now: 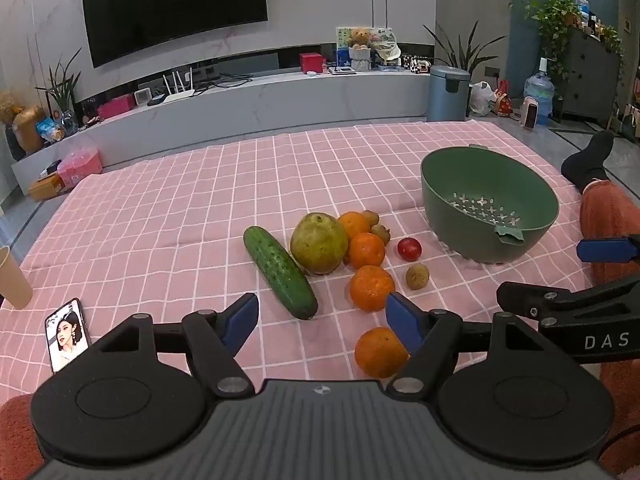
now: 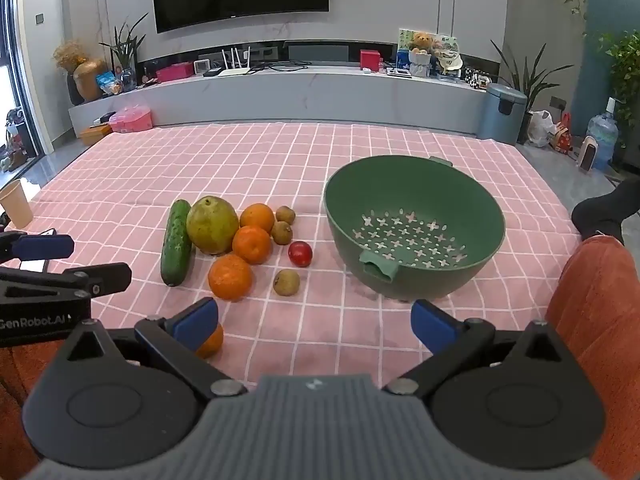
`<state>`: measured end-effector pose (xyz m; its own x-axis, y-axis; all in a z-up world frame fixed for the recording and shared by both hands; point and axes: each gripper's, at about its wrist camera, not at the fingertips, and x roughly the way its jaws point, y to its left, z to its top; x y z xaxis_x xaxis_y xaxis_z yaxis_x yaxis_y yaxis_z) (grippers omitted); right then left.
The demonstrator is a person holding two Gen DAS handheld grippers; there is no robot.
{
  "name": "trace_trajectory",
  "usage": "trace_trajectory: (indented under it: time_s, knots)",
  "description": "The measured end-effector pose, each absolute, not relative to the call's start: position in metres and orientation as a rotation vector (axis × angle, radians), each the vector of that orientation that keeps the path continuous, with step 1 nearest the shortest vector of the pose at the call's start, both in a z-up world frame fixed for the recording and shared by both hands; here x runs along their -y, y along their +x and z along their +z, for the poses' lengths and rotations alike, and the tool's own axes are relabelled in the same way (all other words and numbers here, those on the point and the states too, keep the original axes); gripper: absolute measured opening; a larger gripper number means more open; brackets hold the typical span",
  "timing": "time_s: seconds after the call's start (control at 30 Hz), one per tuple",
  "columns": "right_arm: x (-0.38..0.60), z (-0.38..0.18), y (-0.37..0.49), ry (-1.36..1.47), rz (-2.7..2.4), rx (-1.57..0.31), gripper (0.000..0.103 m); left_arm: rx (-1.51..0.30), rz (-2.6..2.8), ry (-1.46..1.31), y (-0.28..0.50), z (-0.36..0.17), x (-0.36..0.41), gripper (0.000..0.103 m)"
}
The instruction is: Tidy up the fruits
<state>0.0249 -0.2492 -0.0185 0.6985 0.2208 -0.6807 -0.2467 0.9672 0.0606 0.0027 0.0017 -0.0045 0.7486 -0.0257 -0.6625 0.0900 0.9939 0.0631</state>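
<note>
Lying just ahead of the wide-open, empty left hand-held gripper (image 1: 322, 316), cucumber (image 1: 280, 273), right hand-held gripper (image 2: 314, 318) likewise spread, empty

A pink checked cloth (image 2: 280, 152) carries fruit — cucumber (image 2: 176, 242), pear (image 2: 212, 225), oranges (image 2: 230, 277) — plus a green colander (image 2: 414, 224).

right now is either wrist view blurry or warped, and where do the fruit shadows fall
Left wrist view: sharp, strong fisheye bending of the TV and tablecloth grid, soft shadow right of the cucumber. Right wrist view: also sharp and curved, brighter, daylight at the left edge, faint shadow under the green colander.
</note>
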Motion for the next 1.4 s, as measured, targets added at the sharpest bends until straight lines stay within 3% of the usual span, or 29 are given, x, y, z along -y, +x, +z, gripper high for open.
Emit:
trace_trajectory:
  time_s: [1.4]
  knots:
    - [0.247, -0.011, 0.017, -0.064, 0.258, -0.761, 0.099, -0.67, -0.091, 0.085, -0.009, 0.012, 0.0, 0.085]
